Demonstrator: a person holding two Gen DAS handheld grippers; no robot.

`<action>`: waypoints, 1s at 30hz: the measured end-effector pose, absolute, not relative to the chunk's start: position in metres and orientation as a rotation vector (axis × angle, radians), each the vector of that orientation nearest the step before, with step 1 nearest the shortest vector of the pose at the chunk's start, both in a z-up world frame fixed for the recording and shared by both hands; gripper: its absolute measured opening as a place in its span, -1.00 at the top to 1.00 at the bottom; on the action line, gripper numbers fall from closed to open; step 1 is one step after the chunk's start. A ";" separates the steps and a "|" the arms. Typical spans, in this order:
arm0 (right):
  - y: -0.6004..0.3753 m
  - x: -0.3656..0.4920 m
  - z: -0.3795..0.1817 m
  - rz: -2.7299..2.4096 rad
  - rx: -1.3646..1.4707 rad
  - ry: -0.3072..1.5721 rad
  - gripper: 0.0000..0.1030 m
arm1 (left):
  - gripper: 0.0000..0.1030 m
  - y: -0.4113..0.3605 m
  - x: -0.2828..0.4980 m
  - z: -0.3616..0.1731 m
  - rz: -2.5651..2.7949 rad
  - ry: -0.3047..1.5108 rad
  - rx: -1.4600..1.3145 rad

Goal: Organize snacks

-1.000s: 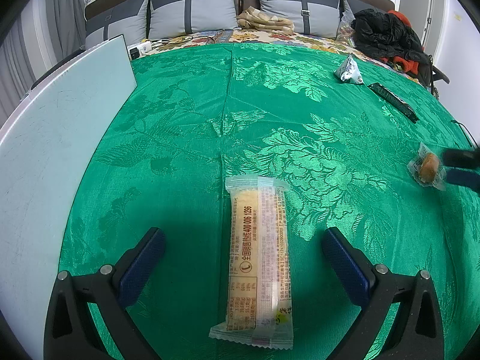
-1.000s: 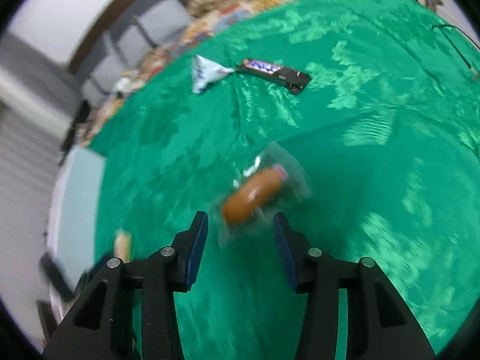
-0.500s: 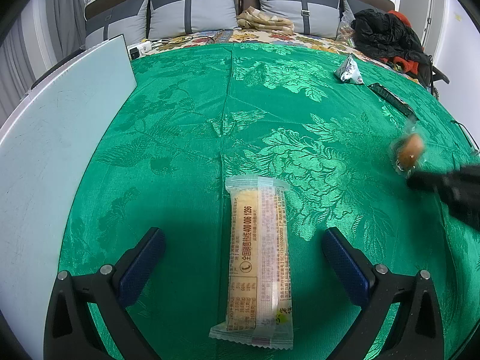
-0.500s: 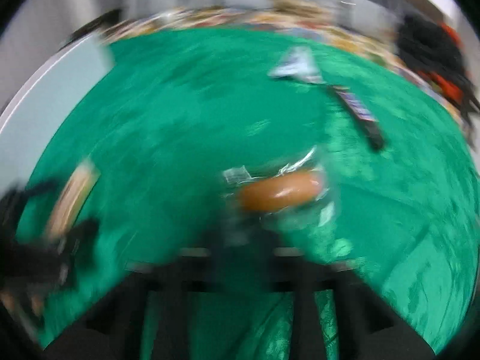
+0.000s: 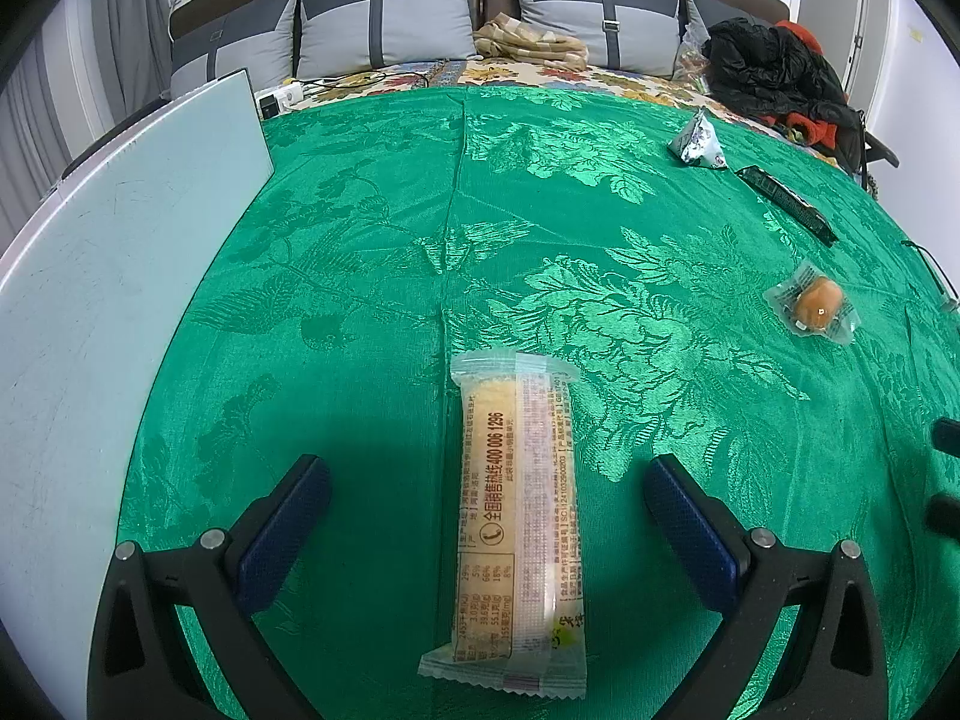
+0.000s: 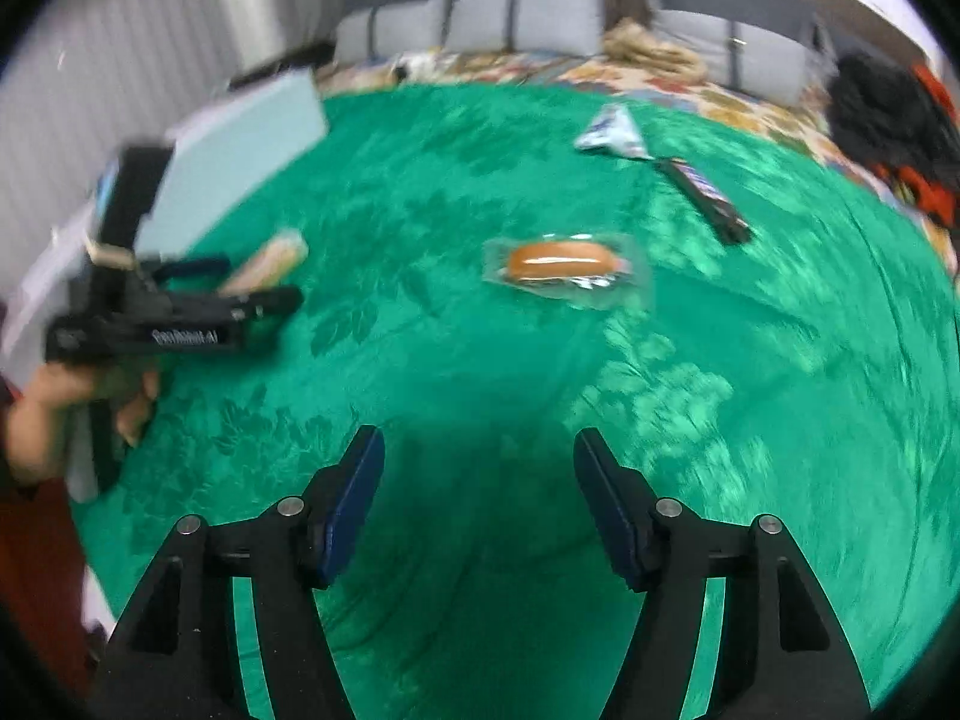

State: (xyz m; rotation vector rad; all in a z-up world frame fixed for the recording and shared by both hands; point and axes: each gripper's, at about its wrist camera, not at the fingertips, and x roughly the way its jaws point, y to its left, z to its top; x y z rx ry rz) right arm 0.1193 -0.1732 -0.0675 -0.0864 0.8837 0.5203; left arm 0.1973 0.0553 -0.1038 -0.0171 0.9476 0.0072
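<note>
A long wrapped cake bar (image 5: 519, 516) lies on the green cloth (image 5: 372, 276) between the fingers of my open left gripper (image 5: 486, 516), untouched. A wrapped brown bun (image 5: 813, 303) lies on the cloth at the right; in the right wrist view the bun (image 6: 561, 261) lies well ahead of my open, empty right gripper (image 6: 479, 483). A silver triangular packet (image 5: 699, 144) and a dark chocolate bar (image 5: 786, 201) lie far right. The left gripper (image 6: 180, 312) with the cake bar (image 6: 270, 261) shows at the left of the right wrist view.
A pale board (image 5: 120, 252) lies along the left edge of the cloth. Grey pillows (image 5: 390, 30) line the back, with a folded cloth (image 5: 531, 42) and black and red clothing (image 5: 780, 78) at the far right. A cable (image 5: 930, 264) lies at the right edge.
The right gripper carried the bun up and leftward, let it go on the cloth, opened and drew back. The left gripper and cake bar have not moved.
</note>
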 end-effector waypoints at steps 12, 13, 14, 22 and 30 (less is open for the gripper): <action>-0.195 0.148 -0.052 0.304 0.184 0.922 -0.37 | -1.00 0.055 0.197 -0.104 0.007 0.948 -0.017; -0.187 0.157 -0.048 0.310 0.169 0.920 -0.37 | -1.00 0.055 0.197 -0.104 0.007 0.948 -0.017; -0.174 0.169 -0.042 0.323 0.105 0.910 -0.35 | -1.00 0.055 0.197 -0.104 0.007 0.948 -0.017; -0.193 0.251 -0.050 0.275 0.250 1.005 -0.35 | -1.00 0.055 0.197 -0.104 0.007 0.948 -0.017; -0.156 0.271 -0.075 0.248 0.171 1.065 -0.37 | -1.00 0.055 0.197 -0.104 0.007 0.947 -0.017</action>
